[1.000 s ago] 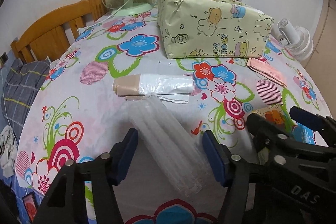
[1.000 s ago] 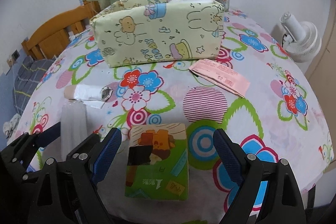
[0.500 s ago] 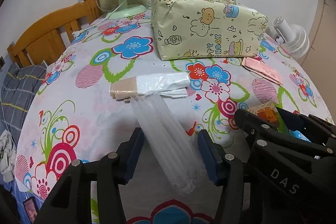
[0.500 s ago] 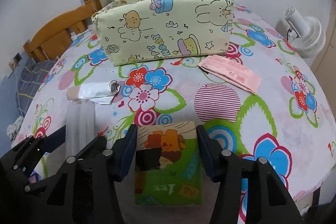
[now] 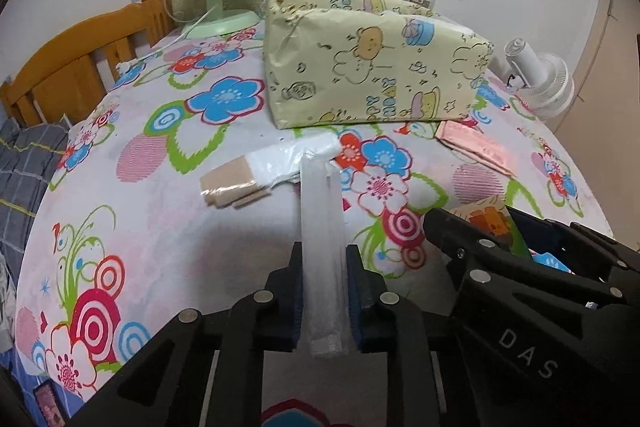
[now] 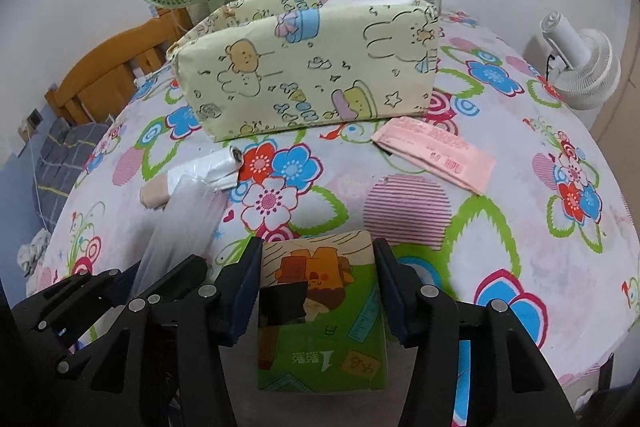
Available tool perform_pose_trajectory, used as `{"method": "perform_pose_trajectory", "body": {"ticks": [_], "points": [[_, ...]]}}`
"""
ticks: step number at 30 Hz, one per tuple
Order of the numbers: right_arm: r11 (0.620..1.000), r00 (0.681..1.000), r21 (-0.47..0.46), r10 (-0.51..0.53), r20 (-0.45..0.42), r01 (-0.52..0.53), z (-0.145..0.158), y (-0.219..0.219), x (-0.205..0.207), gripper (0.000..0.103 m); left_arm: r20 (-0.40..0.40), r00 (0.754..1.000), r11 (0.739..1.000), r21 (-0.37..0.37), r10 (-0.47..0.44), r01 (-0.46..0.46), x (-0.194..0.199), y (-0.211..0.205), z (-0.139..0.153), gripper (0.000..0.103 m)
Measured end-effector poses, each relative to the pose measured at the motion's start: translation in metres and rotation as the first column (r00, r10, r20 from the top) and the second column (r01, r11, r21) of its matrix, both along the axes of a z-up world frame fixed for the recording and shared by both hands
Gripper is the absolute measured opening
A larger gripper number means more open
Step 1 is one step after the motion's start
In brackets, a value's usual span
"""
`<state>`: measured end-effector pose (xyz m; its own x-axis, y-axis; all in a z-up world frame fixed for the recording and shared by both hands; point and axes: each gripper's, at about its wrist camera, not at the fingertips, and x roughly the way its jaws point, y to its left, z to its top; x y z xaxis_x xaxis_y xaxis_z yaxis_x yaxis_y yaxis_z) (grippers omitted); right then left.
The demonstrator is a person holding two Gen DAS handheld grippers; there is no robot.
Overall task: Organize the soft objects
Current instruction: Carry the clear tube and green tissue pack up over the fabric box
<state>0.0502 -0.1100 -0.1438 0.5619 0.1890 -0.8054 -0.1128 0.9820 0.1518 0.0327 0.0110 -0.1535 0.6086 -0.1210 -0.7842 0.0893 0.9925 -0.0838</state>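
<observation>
Left wrist view: my left gripper (image 5: 323, 297) is clamping both jaws on 1 clear plastic roll (image 5: 322, 227), which is pointing away over the floral tablecloth (image 5: 160, 227) toward 1 white-and-tan bag roll (image 5: 272, 165) lying near 1 yellow cartoon-print pouch (image 5: 372, 75). Right wrist view: my right gripper (image 6: 318, 291) is pressing both jaws against the sides of 1 green tissue pack (image 6: 320, 311) sitting at the near table edge, with 1 pink packet (image 6: 436, 153) lying just in front of the pouch.
</observation>
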Motion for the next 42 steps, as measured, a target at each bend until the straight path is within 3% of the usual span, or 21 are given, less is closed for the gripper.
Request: {"method": "perform_pose_trajectory", "body": {"ticks": [42], "points": [[1.000,0.990,0.018,-0.017,0.138,0.015,0.084,-0.038,0.032,0.057,0.136,0.990,0.999,0.019,-0.038,0.036,0.033,-0.042,0.084,0.016]]}}
